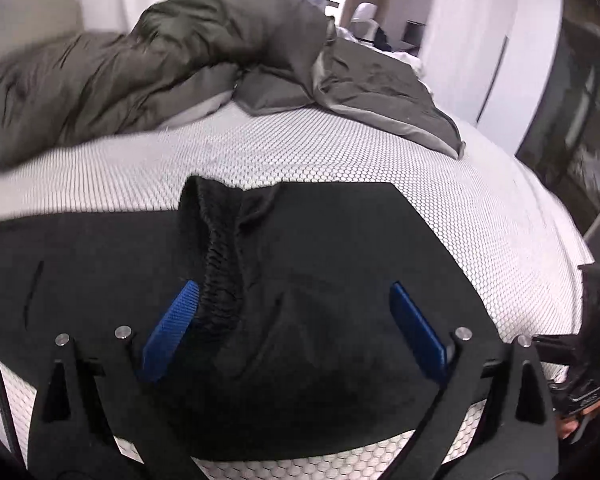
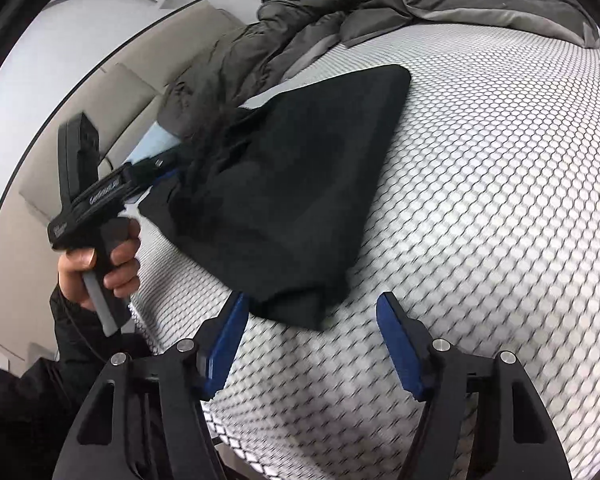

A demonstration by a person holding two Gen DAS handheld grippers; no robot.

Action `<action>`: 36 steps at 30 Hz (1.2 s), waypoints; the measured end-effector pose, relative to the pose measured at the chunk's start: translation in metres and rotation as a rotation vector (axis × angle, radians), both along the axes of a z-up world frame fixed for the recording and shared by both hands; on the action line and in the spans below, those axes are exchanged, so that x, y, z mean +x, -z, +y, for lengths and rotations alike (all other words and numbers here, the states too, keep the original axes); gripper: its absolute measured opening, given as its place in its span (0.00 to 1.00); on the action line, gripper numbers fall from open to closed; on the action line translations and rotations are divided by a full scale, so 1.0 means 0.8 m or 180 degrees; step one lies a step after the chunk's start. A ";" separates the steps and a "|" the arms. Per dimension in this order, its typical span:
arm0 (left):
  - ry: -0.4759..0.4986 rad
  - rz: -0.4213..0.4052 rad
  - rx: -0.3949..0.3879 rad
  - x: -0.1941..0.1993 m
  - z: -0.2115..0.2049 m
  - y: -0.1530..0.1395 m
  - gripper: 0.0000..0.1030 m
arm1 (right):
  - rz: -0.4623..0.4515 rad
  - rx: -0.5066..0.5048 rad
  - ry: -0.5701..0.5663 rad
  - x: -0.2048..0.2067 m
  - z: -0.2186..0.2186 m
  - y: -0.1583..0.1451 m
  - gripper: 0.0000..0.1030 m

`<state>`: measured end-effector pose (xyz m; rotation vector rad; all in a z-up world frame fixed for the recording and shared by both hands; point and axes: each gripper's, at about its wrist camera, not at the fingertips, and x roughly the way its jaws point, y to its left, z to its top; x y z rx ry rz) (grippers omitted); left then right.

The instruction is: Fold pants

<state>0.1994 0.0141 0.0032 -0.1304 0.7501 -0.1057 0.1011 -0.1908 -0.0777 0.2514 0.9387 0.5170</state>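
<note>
The black pants (image 1: 324, 240) lie folded on the white honeycomb-patterned mattress (image 1: 300, 148). In the left wrist view my left gripper (image 1: 296, 292) is open just above the pants, its left blue finger beside the bunched elastic waistband (image 1: 216, 272). In the right wrist view the pants (image 2: 300, 168) lie as a folded wedge, and my right gripper (image 2: 312, 308) is open, its fingers either side of the near folded corner. The left gripper's body (image 2: 88, 196) shows at the left, held by a hand, its fingers hidden in the fabric.
A rumpled dark grey duvet (image 1: 172, 60) is heaped along the far side of the bed, also seen in the right wrist view (image 2: 380, 0). A beige headboard (image 2: 112, 104) is at left. White curtains and a dark cabinet (image 1: 580, 100) stand past the bed's right edge.
</note>
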 end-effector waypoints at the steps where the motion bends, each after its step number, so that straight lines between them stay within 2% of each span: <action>1: -0.0081 0.0018 0.0024 0.006 0.004 0.000 0.92 | -0.0011 0.0023 -0.0042 -0.005 0.002 0.000 0.67; 4: -0.0535 0.0240 -0.0112 0.021 0.057 0.017 0.88 | -0.0010 0.0043 -0.0056 -0.012 0.002 0.002 0.67; 7: -0.1127 0.0517 -0.0157 0.045 0.130 0.047 0.82 | 0.0017 0.0009 -0.0013 -0.011 0.001 0.004 0.67; 8: -0.1319 0.0592 -0.0199 0.046 0.149 0.054 0.78 | 0.0015 -0.0004 0.0020 -0.009 -0.001 0.003 0.67; 9: -0.1525 0.0659 -0.0252 0.043 0.166 0.057 0.69 | 0.0017 0.0009 0.0038 -0.004 -0.001 0.002 0.67; 11: -0.1616 0.0605 -0.0470 0.033 0.186 0.048 0.69 | 0.0005 0.0052 0.0067 -0.005 -0.003 -0.002 0.64; 12: -0.1586 0.0477 -0.0514 0.023 0.185 0.035 0.69 | 0.0001 0.0074 0.0071 -0.006 -0.004 -0.002 0.61; 14: -0.1463 0.0212 -0.0410 0.002 0.160 0.003 0.71 | -0.0005 0.0145 0.0054 -0.010 -0.006 -0.004 0.47; 16: -0.1063 0.0073 -0.0415 -0.002 0.119 -0.017 0.79 | 0.0000 0.0157 0.0024 -0.012 -0.005 -0.004 0.40; 20: 0.0145 0.0147 -0.0427 0.002 -0.019 -0.015 0.81 | 0.0031 0.0211 -0.0047 -0.009 0.005 -0.001 0.37; 22: 0.0667 0.0382 -0.0363 0.012 -0.092 0.005 0.81 | 0.0081 0.0225 -0.0018 -0.004 0.009 0.005 0.36; 23: 0.0792 0.0481 -0.0346 0.019 -0.117 0.015 0.81 | 0.0103 0.0246 -0.0004 0.001 0.011 0.007 0.32; 27: 0.0945 0.0844 -0.0282 0.048 -0.175 0.043 0.81 | 0.0174 0.0353 0.0084 0.013 0.012 0.017 0.20; 29: 0.0886 0.0937 -0.0202 0.056 -0.185 0.056 0.81 | 0.0130 0.0411 0.0106 0.014 0.005 0.016 0.04; 33: 0.0669 0.0859 -0.0202 0.056 -0.188 0.062 0.81 | 0.0023 0.0475 0.0166 0.001 0.002 0.016 0.03; 36: 0.0632 0.0827 -0.0198 0.067 -0.181 0.064 0.81 | 0.0025 0.0436 0.0144 -0.016 0.012 0.024 0.02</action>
